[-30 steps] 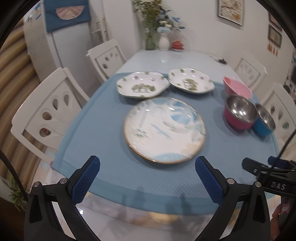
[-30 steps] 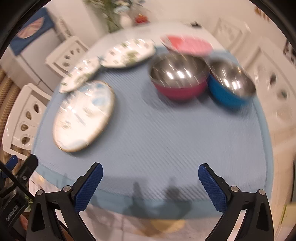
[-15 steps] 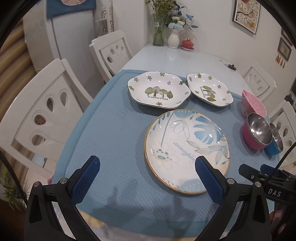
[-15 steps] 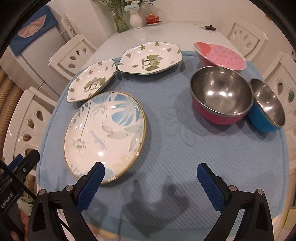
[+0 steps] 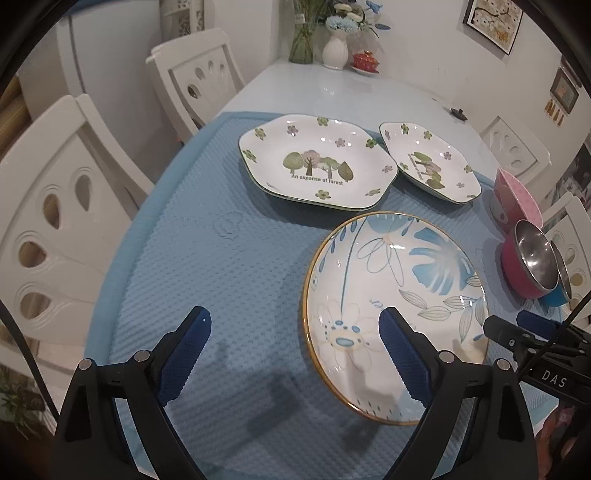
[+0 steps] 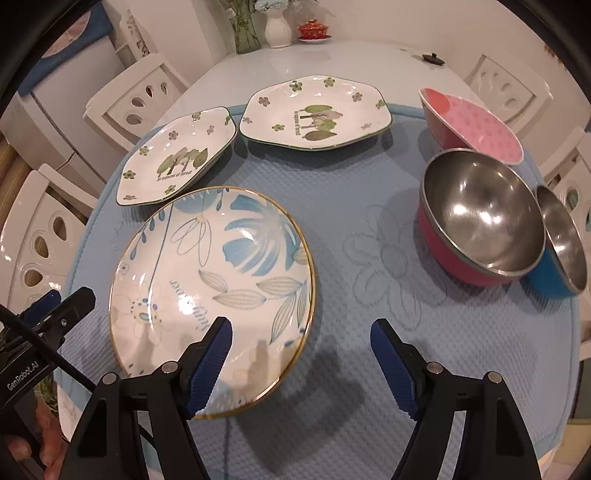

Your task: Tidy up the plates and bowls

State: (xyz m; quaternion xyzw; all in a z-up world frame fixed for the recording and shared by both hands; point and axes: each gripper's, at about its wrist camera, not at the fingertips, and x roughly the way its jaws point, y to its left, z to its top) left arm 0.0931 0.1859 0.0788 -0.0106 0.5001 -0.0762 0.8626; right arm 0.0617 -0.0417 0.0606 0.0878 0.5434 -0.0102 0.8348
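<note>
We see a glossy white dining surface [image 5: 354, 92] running toward a pale wall, with a blue textured mat [image 5: 229, 258] covering its near end. White chairs [image 5: 55, 206] with teardrop cut-outs in their backs stand along both sides. At the far end sit a glass vase of greenery [image 5: 302, 44], a white vase of flowers [image 5: 335, 51] and a small red lidded cup [image 5: 365, 61] on a saucer. Framed pictures [image 5: 493, 18] hang on the wall at right. A white refrigerator [image 6: 55, 99] stands behind the left-hand chairs. Indoor light glints off the surface.
</note>
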